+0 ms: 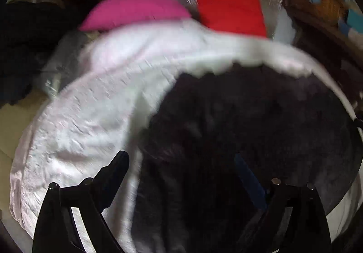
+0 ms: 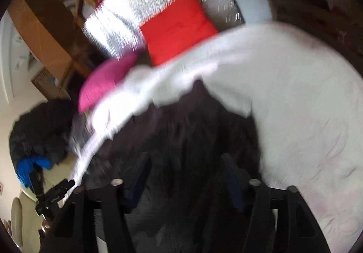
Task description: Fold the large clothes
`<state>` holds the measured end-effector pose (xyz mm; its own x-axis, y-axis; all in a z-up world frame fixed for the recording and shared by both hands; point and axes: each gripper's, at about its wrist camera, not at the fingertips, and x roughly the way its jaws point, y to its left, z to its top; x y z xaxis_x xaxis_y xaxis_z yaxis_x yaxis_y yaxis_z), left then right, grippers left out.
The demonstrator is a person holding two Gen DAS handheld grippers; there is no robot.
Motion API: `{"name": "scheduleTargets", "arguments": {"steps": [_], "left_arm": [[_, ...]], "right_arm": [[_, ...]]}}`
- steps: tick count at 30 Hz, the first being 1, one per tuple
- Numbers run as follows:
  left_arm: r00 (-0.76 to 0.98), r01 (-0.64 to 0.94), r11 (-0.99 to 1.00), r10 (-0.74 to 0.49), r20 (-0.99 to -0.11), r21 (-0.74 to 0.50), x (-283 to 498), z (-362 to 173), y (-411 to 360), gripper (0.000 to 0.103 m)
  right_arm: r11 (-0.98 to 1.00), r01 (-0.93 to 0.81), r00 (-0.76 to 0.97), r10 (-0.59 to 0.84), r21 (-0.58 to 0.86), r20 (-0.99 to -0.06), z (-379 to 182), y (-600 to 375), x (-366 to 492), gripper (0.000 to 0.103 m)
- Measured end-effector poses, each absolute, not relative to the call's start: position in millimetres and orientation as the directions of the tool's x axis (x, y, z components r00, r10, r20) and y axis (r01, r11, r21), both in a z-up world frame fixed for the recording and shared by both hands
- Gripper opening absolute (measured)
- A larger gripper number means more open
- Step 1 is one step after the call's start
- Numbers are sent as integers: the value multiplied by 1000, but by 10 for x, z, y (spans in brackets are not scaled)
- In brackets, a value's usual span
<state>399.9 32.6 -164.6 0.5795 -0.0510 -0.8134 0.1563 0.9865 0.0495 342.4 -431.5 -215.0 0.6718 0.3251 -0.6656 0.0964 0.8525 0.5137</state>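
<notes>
A dark garment lies spread on a white sheet covering a bed, filling the near half of both blurred wrist views. In the left wrist view the left gripper stands with its fingers wide apart over the garment's near left edge — the left finger over the white sheet, the right one over dark cloth — and nothing is pinched between them. In the right wrist view the right gripper sits low over the same dark garment, its blue-padded fingers spread with dark fabric lying in the gap; motion blur leaves it unclear whether they press the cloth, though the gap between them is plainly wide.

At the far side of the bed a pink pillow rests on the left and a red pillow just to its right, both at the far edge of the sheet. The right wrist view shows the same pair — pink pillow, red pillow — with the white sheet running off to the right. To the far left of that view a heap of black clothing sits beside the bed, with something blue below it.
</notes>
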Motion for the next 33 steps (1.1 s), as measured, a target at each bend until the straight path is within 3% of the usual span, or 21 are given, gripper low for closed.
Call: {"name": "scheduleTargets", "arguments": {"steps": [3,4,8,11,15,20,24,27,29,33], "left_arm": [[520,124,991,-17,-854,55,4022,-1949,244,99],[534,101,993,-4,-845,59,4014,-1977,258,103],[508,44,998,-53,-860,-35,4021,-2064,362,103],[526,65,997,-10,-850,28,3963,-2069,272,103],[519,59,997,5,-855,42,3949,-2093,223,103],[452,69,997,-56,-890,-27,4063,-1997,370,103],[569,31,997,-74,-819,-68,3980,-1671,621,103],[649,27,986,-143,-747,-165,3879,-1450,870,103],[686,64,956,-251,-683,-288,3819,-1403,1042,103],[593,44,857,-436,-677,-514,3953,-1629,1273,103]], "right_arm": [[887,150,581,278,437,-765,-2446,-4207,3548,51],[891,147,585,272,429,-764,-2453,-4200,3549,51],[888,141,587,281,438,-759,-2452,-4210,3551,53],[897,129,590,273,423,-760,-2449,-4173,3575,53],[903,116,599,269,414,-754,-2443,-4160,3541,59],[894,114,616,278,433,-737,-2409,-4105,3502,70],[840,109,644,348,532,-682,-2301,-4220,3417,72],[785,87,699,391,614,-599,-2140,-4398,3309,72],[771,86,757,362,632,-544,-1988,-4557,3215,75],[741,150,767,331,655,-550,-2006,-4830,3190,76]]}}
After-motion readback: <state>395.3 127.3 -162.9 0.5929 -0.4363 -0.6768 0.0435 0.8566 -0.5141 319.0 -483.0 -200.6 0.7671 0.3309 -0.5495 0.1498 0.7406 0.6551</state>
